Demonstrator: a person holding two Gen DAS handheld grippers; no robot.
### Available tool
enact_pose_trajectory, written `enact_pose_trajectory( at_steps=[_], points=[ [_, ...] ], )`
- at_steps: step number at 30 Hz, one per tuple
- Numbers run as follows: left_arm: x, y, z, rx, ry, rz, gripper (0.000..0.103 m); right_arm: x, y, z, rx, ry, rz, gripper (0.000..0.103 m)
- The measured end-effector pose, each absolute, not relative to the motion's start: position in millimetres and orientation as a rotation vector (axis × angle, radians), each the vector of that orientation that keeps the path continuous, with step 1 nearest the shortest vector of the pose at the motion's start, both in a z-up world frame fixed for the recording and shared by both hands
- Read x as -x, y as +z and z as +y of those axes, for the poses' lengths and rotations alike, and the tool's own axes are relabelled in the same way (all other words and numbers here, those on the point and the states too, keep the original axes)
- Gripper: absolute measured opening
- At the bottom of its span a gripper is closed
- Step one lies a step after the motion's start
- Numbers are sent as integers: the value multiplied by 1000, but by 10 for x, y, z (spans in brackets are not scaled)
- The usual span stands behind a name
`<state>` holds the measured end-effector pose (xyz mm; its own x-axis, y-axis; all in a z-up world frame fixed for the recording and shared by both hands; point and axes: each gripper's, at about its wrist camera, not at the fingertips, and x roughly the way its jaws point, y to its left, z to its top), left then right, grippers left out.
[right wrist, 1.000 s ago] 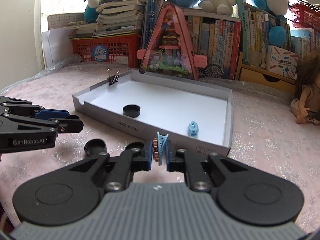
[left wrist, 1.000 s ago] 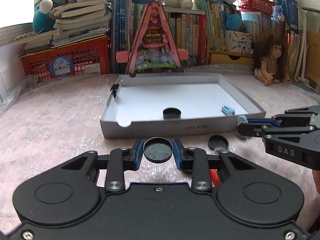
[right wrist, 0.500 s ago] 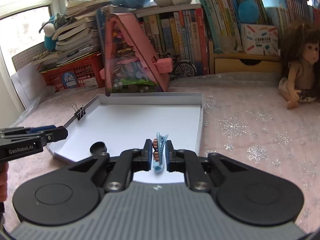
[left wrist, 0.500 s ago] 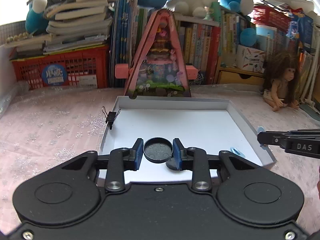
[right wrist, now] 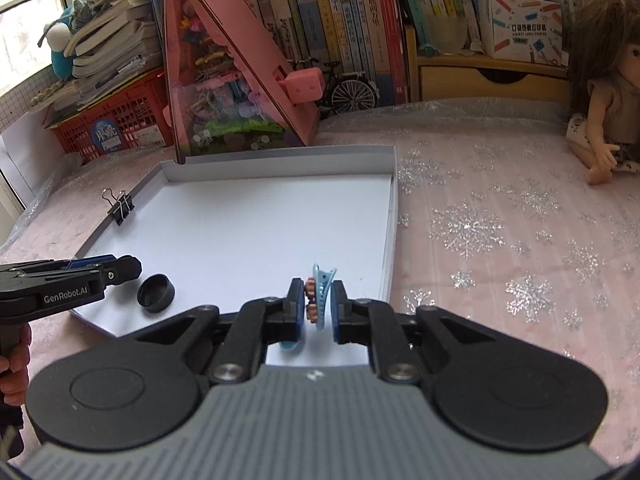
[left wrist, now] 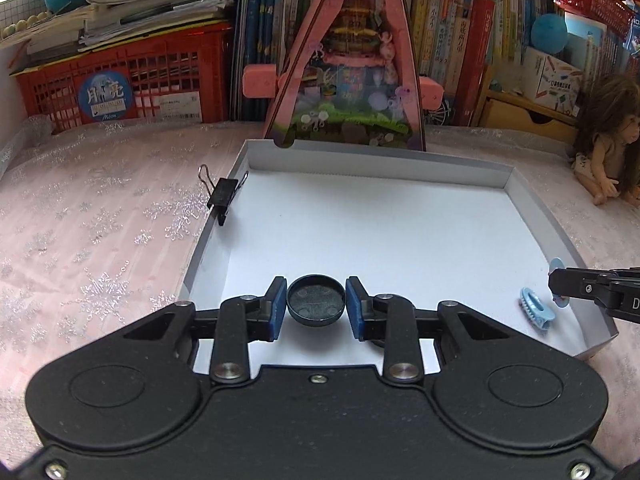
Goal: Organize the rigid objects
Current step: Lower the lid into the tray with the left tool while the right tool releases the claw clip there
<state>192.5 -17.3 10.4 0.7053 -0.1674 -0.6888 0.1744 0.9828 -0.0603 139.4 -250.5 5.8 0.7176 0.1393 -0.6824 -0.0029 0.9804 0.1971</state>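
My left gripper [left wrist: 316, 299] is shut on a round black cap [left wrist: 316, 304], held over the near part of a shallow grey tray [left wrist: 360, 160] with a white floor. A second black cap [right wrist: 156, 292] lies on the tray floor near its front left corner, just past the left gripper [right wrist: 128, 268]. My right gripper [right wrist: 318, 302] is shut on a light blue hair clip [right wrist: 323, 282], held upright over the tray [right wrist: 280, 160] near its right wall. Another blue hair clip [left wrist: 536, 314] lies in the tray's near right corner, beside the right gripper [left wrist: 560, 286].
A black binder clip [left wrist: 222, 196] sits on the tray's left rim. Behind the tray stand a pink triangular toy house [left wrist: 344, 80], a red crate [left wrist: 120, 80] and rows of books. A doll [right wrist: 604, 100] sits at the right. A hand [right wrist: 12, 372] holds the left gripper.
Both grippers have moved forward from in front of the tray's front wall to over its floor, each still holding its object. The cap on the cloth in front has left view.
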Motion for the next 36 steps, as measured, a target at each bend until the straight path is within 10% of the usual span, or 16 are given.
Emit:
enact_pose_trajectory(
  at_steps=[19, 36],
  points=[
    [-1893, 36, -239, -46, -185, 752, 30, -1420, -23, -2470, -167, 87, 788, 17],
    [-1592, 232, -298, -75, -217, 680, 52, -1147, 142, -2330, -78, 120, 689, 60]
  ],
)
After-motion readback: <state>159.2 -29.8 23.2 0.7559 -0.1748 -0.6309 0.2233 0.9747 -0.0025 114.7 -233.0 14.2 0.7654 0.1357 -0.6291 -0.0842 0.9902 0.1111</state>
